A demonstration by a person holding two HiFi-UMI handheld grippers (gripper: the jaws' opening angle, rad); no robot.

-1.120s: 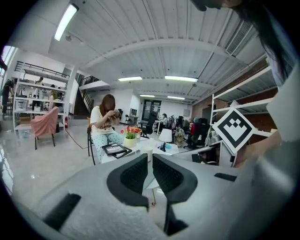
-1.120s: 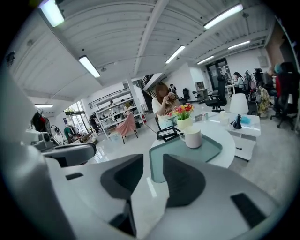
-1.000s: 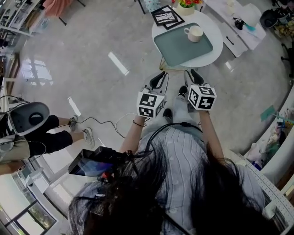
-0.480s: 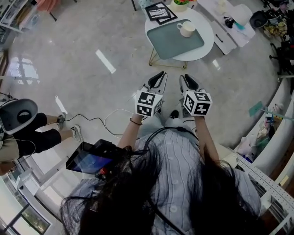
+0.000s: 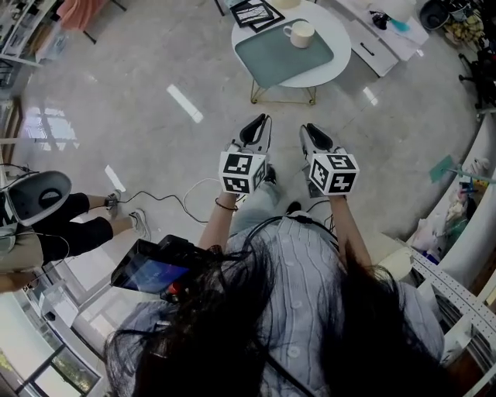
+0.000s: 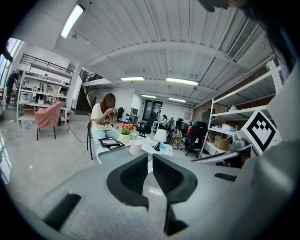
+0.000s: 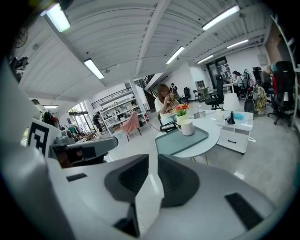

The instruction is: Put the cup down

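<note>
A white cup (image 5: 299, 33) stands upright on a grey-green tray (image 5: 279, 58) on a round white table (image 5: 341, 46), far ahead of both grippers. It also shows as the cup (image 6: 135, 148) in the left gripper view and the cup (image 7: 186, 127) on the tray (image 7: 180, 140) in the right gripper view. My left gripper (image 5: 260, 124) (image 6: 150, 157) is held over the floor with its jaws together and empty. My right gripper (image 5: 310, 133) (image 7: 153, 157) hangs beside it, its jaws closing with nothing between them.
Black picture frames (image 5: 254, 13) and a flower pot (image 7: 181, 111) share the table. A white cabinet (image 5: 372, 43) stands to its right. A seated person (image 5: 46, 225) and a floor cable (image 5: 167, 203) are at the left. A tablet (image 5: 151, 271) hangs at my waist.
The table with the cup has slid up and away in the head view as I back off. Both grippers stay level in front of me; the right jaws have narrowed.
</note>
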